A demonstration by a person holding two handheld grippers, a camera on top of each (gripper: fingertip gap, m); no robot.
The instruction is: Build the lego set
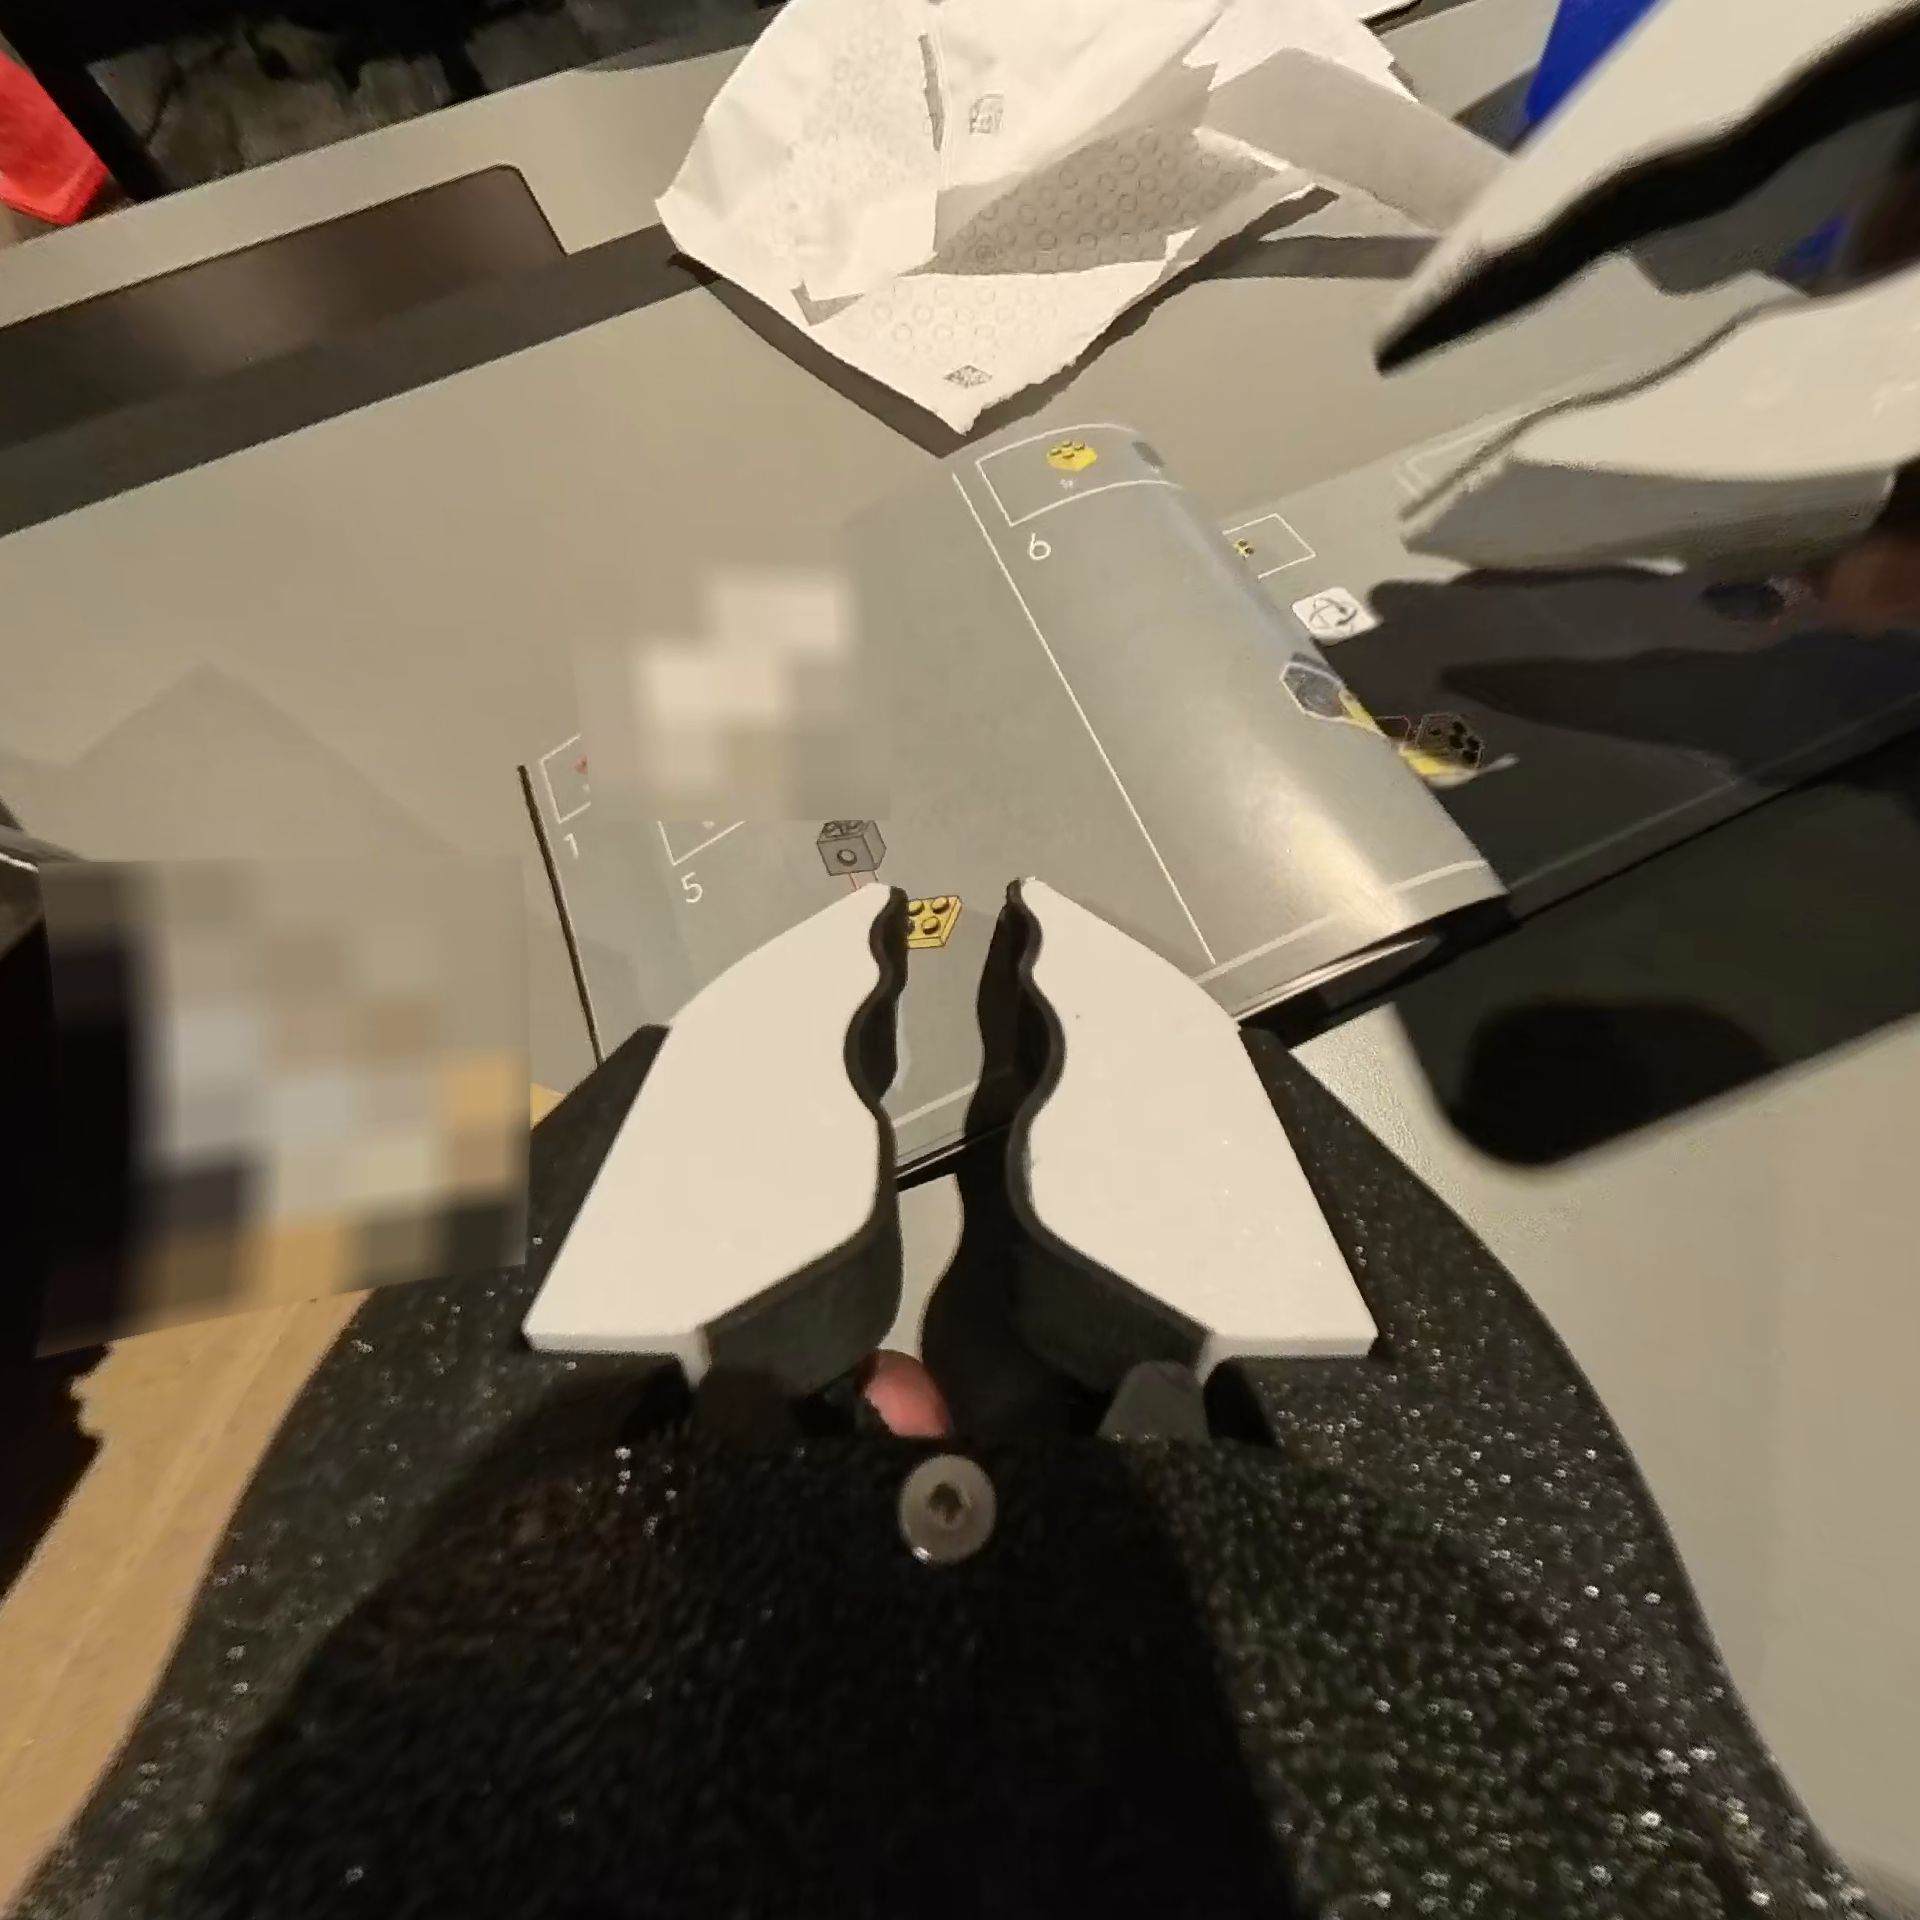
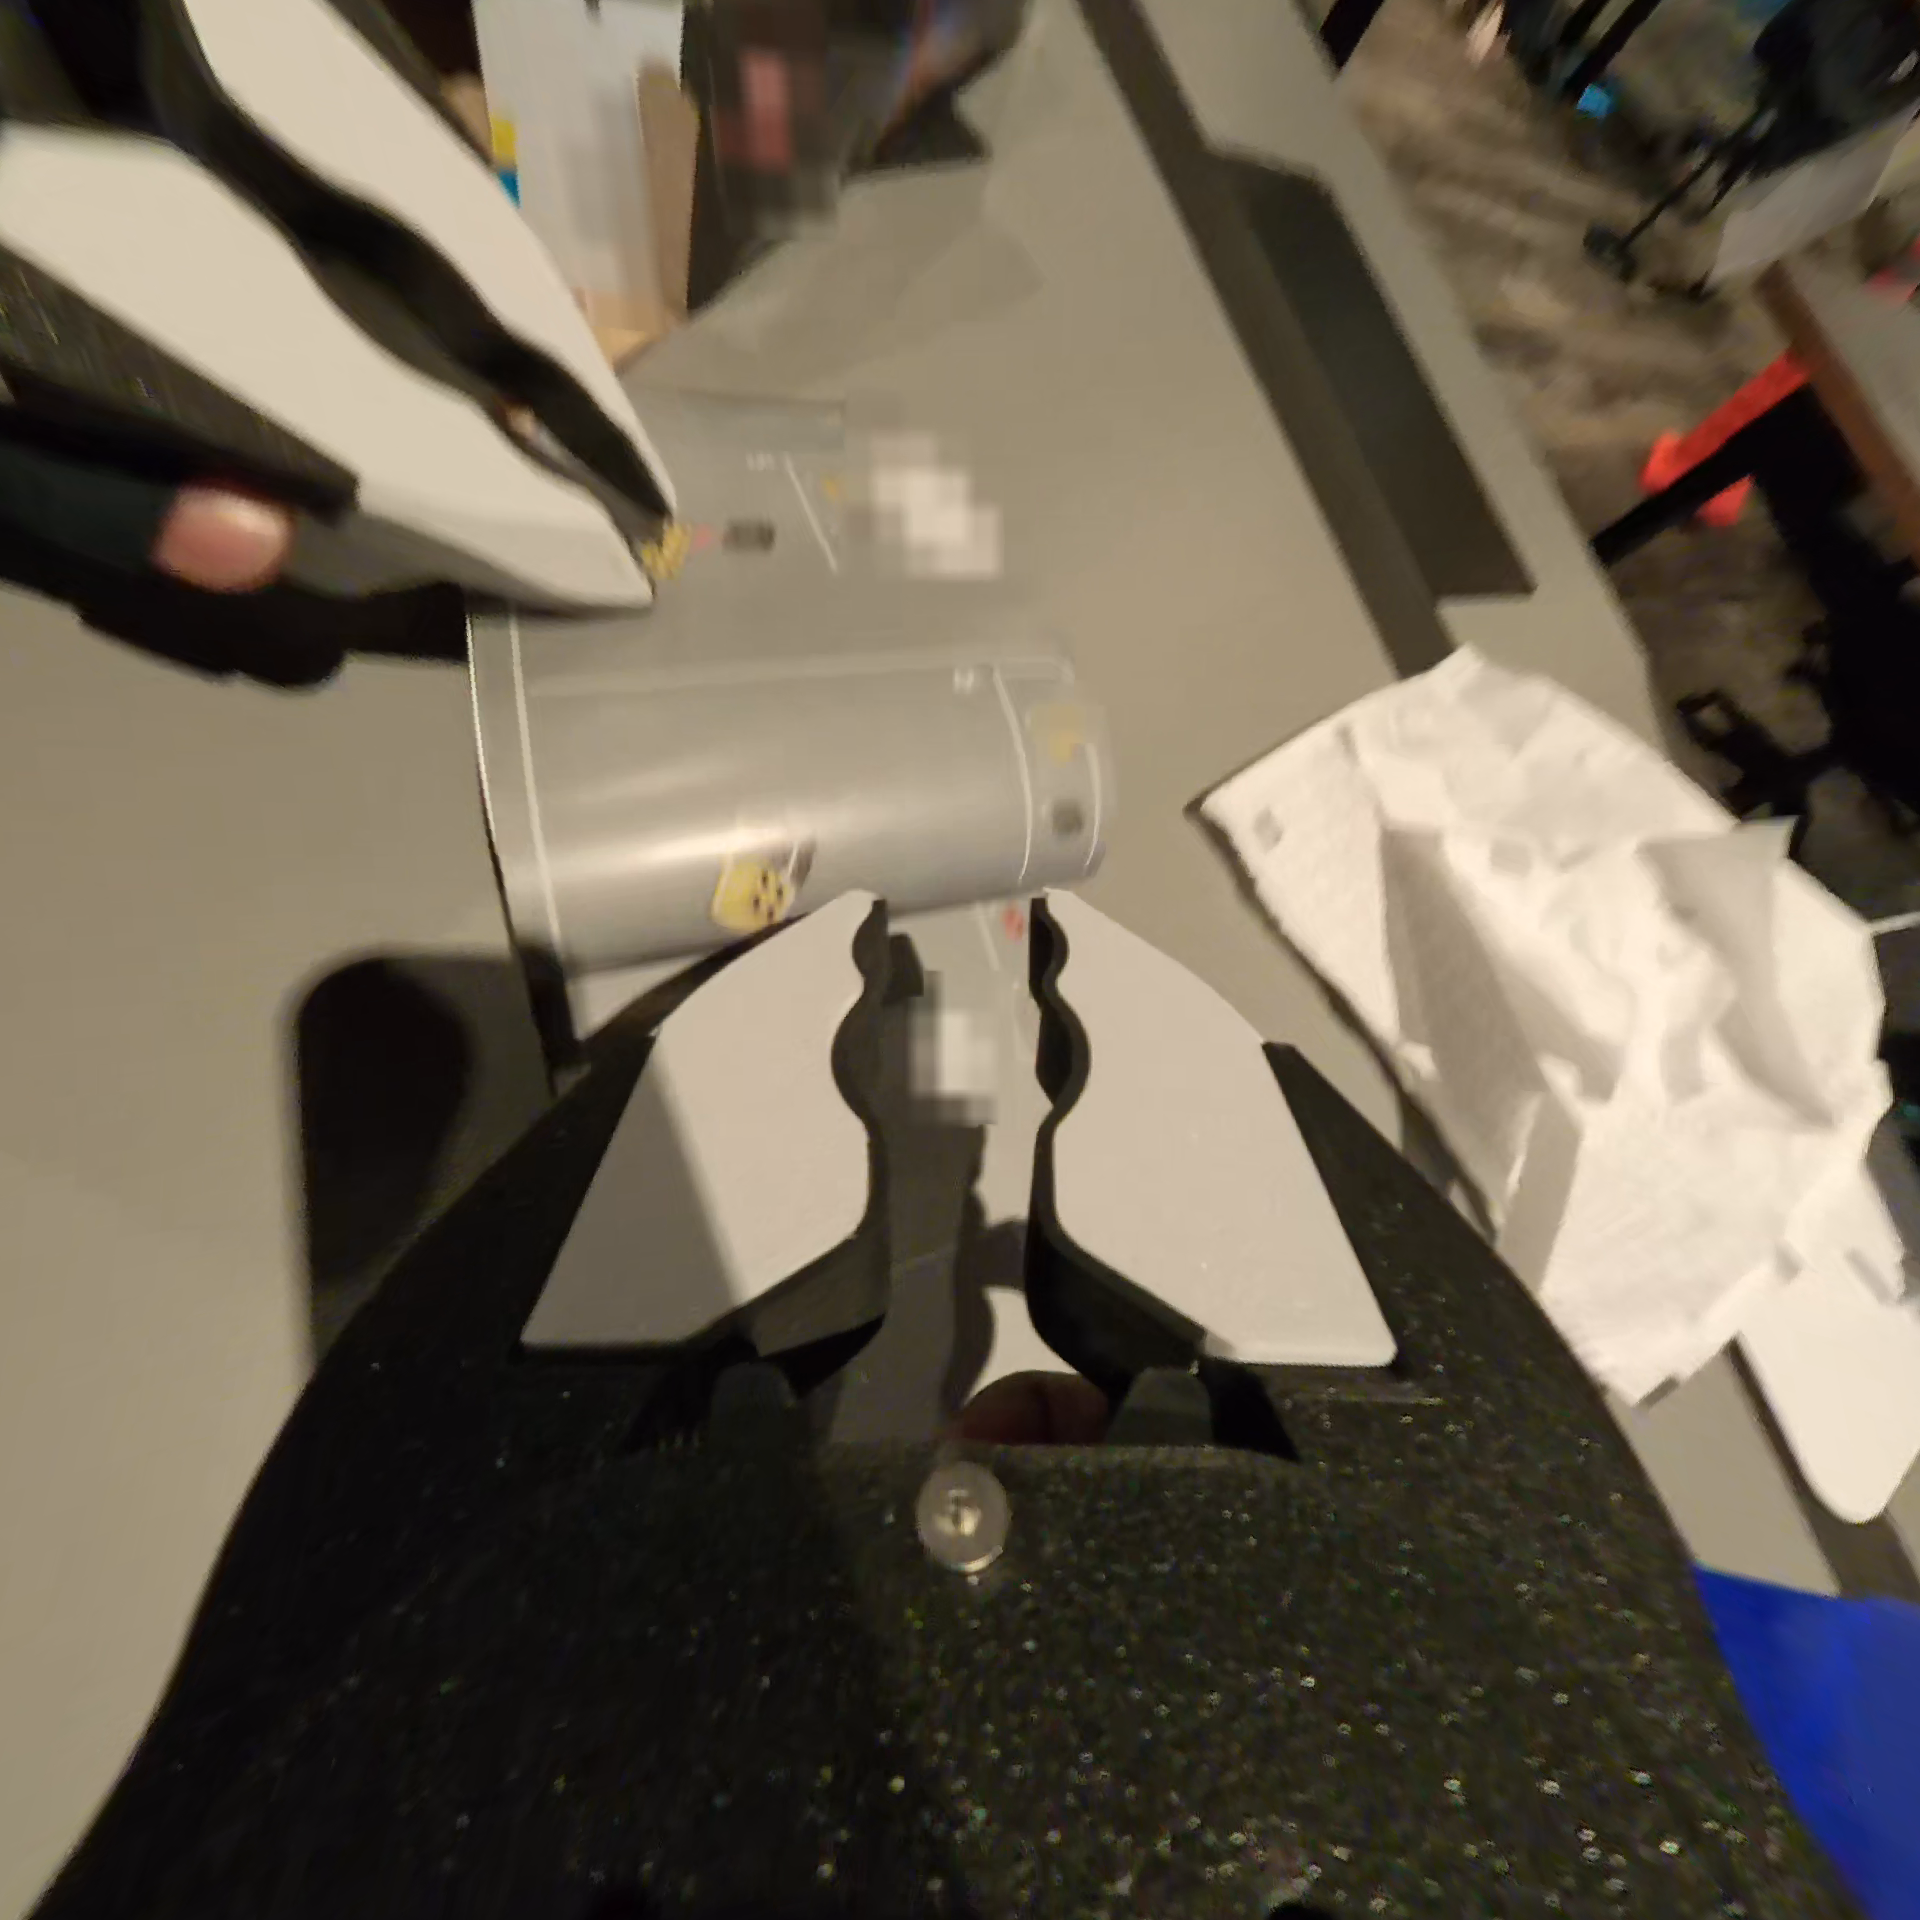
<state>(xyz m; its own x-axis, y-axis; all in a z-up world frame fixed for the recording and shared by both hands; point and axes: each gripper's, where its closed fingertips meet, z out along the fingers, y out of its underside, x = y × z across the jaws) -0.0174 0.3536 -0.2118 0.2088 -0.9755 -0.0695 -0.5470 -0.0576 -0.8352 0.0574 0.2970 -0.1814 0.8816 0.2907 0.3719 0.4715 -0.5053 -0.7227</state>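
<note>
An open instruction booklet with grey pages lies on the grey table; its right page curls up. The bricks on it are printed pictures; I see no loose bricks. My left gripper is open and empty, its tips just above the booklet's near left page. It also shows at the upper left of the right wrist view. My right gripper is open and empty over the booklet's curled page. It appears blurred at the upper right of the left wrist view.
A torn, crumpled white paper bag lies on the table beyond the booklet, at the right in the right wrist view. A dark recessed strip runs along the table's far side. Something blue is at the lower right. The gap from one gripper's tips to the other's is roughly 10 centimetres.
</note>
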